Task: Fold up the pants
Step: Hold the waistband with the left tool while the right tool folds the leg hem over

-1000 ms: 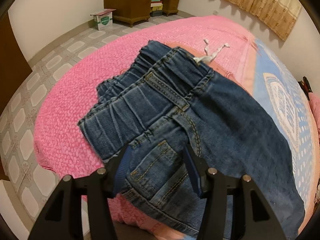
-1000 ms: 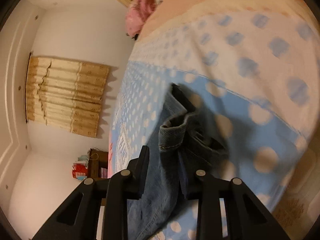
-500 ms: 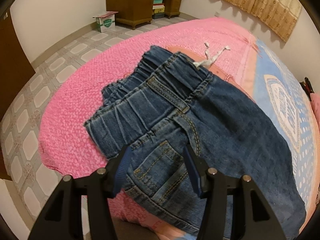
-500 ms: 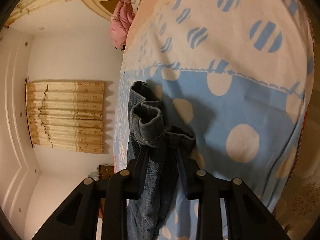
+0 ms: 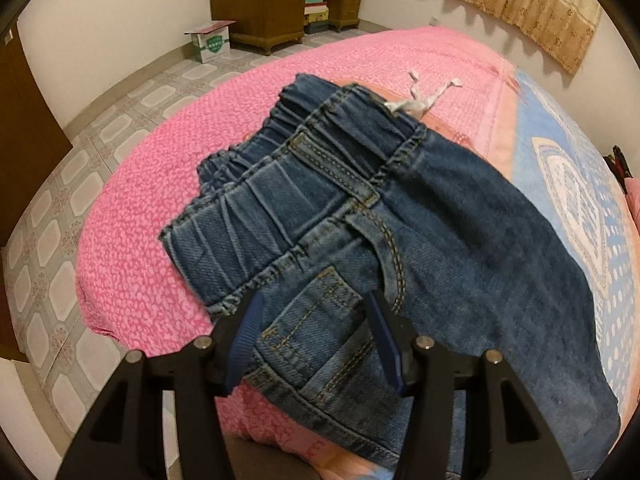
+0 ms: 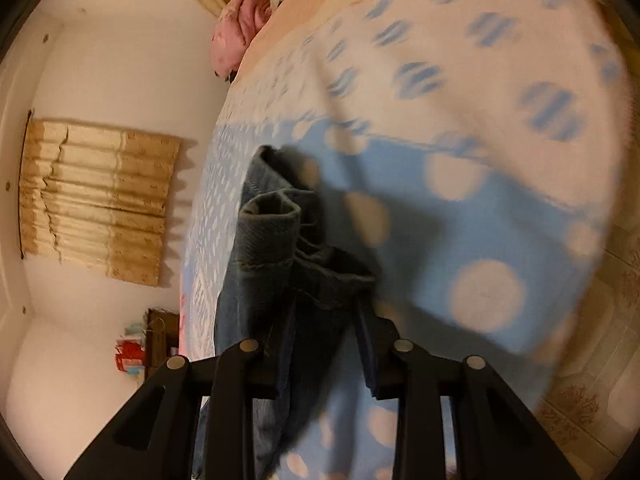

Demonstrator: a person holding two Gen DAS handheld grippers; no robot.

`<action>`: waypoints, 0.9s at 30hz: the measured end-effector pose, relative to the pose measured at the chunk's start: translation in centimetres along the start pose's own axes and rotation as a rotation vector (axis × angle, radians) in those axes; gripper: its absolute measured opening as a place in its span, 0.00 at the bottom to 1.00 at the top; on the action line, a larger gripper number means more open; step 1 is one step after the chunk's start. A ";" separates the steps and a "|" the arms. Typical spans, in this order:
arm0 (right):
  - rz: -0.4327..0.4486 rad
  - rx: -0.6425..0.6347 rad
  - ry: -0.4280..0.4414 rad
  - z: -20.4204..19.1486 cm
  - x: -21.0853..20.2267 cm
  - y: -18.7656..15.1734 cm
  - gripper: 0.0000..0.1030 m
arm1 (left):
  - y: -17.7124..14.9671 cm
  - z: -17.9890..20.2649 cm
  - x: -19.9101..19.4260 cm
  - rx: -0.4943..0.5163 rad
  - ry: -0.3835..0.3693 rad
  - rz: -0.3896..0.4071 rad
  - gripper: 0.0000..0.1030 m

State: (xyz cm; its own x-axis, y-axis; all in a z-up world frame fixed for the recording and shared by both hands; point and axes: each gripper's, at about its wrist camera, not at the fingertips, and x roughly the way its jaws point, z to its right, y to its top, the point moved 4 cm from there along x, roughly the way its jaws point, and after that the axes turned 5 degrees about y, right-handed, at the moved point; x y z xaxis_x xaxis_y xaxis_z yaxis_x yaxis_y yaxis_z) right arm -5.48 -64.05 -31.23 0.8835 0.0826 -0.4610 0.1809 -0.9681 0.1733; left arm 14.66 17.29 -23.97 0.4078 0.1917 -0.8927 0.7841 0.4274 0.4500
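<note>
We see the dark blue denim pants [image 5: 460, 240] cut off at the left wrist view's lower edge. In the right wrist view, motion blur smears the blue-and-white dotted bedspread [image 6: 500, 120], and the pant hems [image 6: 272, 224] look soft.

Pink bedspread [image 5: 140, 216] under and left of the left jaws. Beyond them: wooden cabinet [image 5: 276, 0], cardboard box [image 5: 212, 40] on tiled floor [image 5: 52, 216], tan curtain [image 5: 516, 0] upper right. Blue dotted blanket [image 6: 480, 216] ahead of the right jaws.
</note>
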 end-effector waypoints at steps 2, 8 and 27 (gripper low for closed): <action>-0.010 0.032 0.014 -0.4 0.6 0.4 0.48 | 0.1 -0.1 0.0 -0.004 -0.002 0.000 0.55; -0.048 0.064 -0.020 -1.0 1.2 0.1 0.70 | 0.0 0.2 0.2 0.011 0.012 0.001 0.55; -0.136 -0.107 -0.098 -0.4 1.2 0.4 0.08 | -0.1 0.3 0.3 0.031 0.020 -0.002 0.55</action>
State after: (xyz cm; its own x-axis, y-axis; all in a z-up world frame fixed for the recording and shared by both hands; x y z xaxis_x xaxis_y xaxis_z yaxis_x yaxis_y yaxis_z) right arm -4.14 -64.23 -31.38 0.8026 0.1826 -0.5678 0.3452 -0.9185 0.1927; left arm 14.83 17.01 -24.27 0.3972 0.2082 -0.8938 0.7991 0.4005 0.4484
